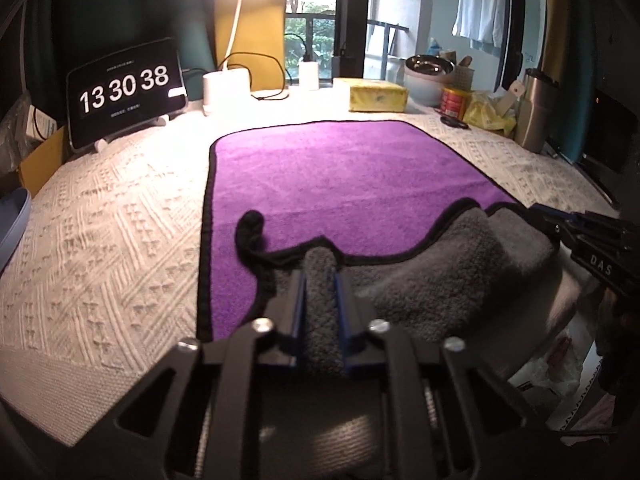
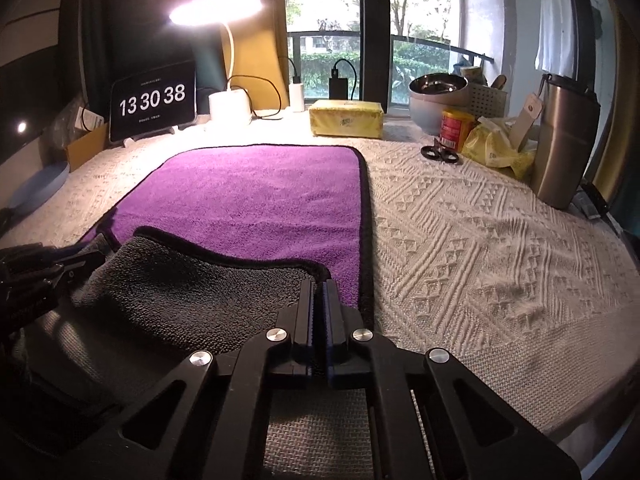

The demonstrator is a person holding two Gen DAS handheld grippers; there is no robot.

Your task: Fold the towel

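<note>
A towel, purple [image 1: 340,172] on top and grey underneath with black trim, lies on the white knitted tablecloth [image 1: 100,220]. Its near edge is lifted and turned forward, so the grey underside [image 1: 432,272] shows. My left gripper [image 1: 320,276] is shut on a bunch of the grey near edge at the left corner. My right gripper [image 2: 319,284] is shut on the near right corner of the towel [image 2: 256,196], where the grey underside [image 2: 192,288] folds over the purple. Each gripper shows at the edge of the other's view: the right one [image 1: 592,240] and the left one [image 2: 36,276].
At the back stand a tablet clock [image 1: 126,88], a lit desk lamp [image 2: 216,12], a yellow tissue pack [image 2: 346,118], a steel bowl [image 2: 438,84], a red can [image 2: 454,128], black scissors [image 2: 440,154] and a steel tumbler [image 2: 564,140]. A blue dish [image 2: 36,188] sits at the left.
</note>
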